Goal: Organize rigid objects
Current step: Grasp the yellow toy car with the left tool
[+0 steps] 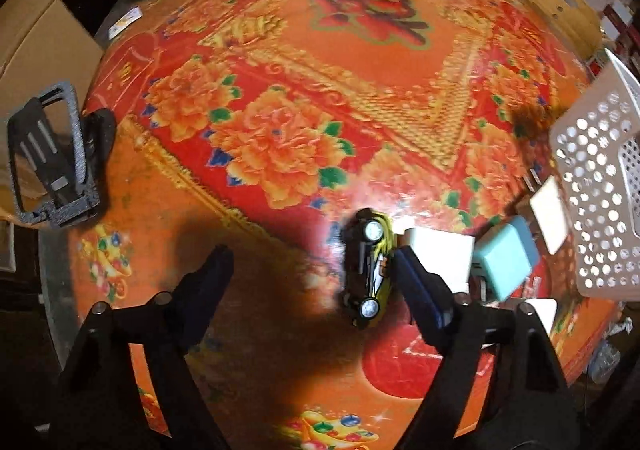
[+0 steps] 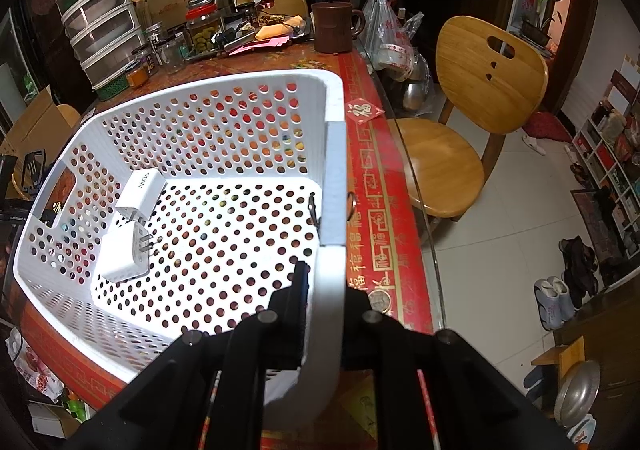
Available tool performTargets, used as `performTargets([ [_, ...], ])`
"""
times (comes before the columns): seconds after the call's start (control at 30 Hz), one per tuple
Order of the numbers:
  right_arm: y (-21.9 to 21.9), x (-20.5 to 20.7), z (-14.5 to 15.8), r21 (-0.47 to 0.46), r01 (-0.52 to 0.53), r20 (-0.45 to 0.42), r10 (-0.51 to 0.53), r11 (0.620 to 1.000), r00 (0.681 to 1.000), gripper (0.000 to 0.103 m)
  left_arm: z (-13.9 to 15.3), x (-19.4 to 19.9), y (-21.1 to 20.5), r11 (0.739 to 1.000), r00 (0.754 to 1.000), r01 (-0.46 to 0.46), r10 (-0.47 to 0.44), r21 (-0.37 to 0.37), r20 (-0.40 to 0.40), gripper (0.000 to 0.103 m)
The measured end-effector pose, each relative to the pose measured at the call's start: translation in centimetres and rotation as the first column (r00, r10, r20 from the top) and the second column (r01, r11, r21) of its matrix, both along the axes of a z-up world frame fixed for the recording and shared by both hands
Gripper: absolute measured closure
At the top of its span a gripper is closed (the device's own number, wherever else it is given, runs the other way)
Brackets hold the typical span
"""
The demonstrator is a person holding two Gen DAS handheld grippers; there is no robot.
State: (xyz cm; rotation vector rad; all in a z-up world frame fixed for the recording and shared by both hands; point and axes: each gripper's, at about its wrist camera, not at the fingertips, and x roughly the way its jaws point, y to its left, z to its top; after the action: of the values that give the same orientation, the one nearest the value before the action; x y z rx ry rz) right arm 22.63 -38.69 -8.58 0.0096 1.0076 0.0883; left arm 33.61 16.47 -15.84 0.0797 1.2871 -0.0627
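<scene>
Black-and-yellow toy car (image 1: 366,270) — on its side, silver wheels showing

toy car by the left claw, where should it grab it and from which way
Across the narrow body between the two wheels of the toy car. It lies on its side, long axis pointing away, so the open left claw should slide right, then close on roof and underside.

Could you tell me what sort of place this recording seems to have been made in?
Most likely a lived-in home dining area. A round table with a red floral cover holds food jars and a brown mug, a wooden chair stands beside it, and shoes lie on the tiled floor.
</scene>
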Motion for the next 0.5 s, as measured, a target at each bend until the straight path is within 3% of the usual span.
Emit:
performTargets([
  [0.1, 0.0, 0.0, 0.0, 0.0, -0.001, 0.001, 0.001, 1.0, 1.0, 0.094, -0.5, 0.0, -0.5, 1.0, 1.0, 0.008, -0.008, 0.005, -0.01, 0.03],
  [0.23, 0.1, 0.0, 0.0, -0.001, -0.001, 0.0, 0.001, 1.0, 1.0, 0.094, -1.3, 0.1, -1.3, 1.0, 0.999, 0.023, -0.022, 0.022, -0.026, 0.055],
  [0.37, 0.0, -0.1, 0.1, 0.001, -0.004, 0.001, 0.004, 1.0, 1.0, 0.094, -1.5, 0.2, -1.6, 1.0, 0.999, 0.023, -0.023, -0.005, -0.037, 0.065],
  [0.43, 0.0, -0.1, 0.1, -0.001, -0.005, 0.001, 0.005, 1.0, 1.0, 0.094, -1.4, 0.2, -1.8, 1.0, 0.999, 0.026, -0.027, -0.015, -0.041, 0.075],
  [0.5, 0.0, -0.1, 0.1, 0.001, -0.004, 0.001, 0.004, 1.0, 1.0, 0.094, -1.4, 0.1, -2.0, 0.999, 0.999, 0.031, -0.032, -0.016, -0.043, 0.075],
])
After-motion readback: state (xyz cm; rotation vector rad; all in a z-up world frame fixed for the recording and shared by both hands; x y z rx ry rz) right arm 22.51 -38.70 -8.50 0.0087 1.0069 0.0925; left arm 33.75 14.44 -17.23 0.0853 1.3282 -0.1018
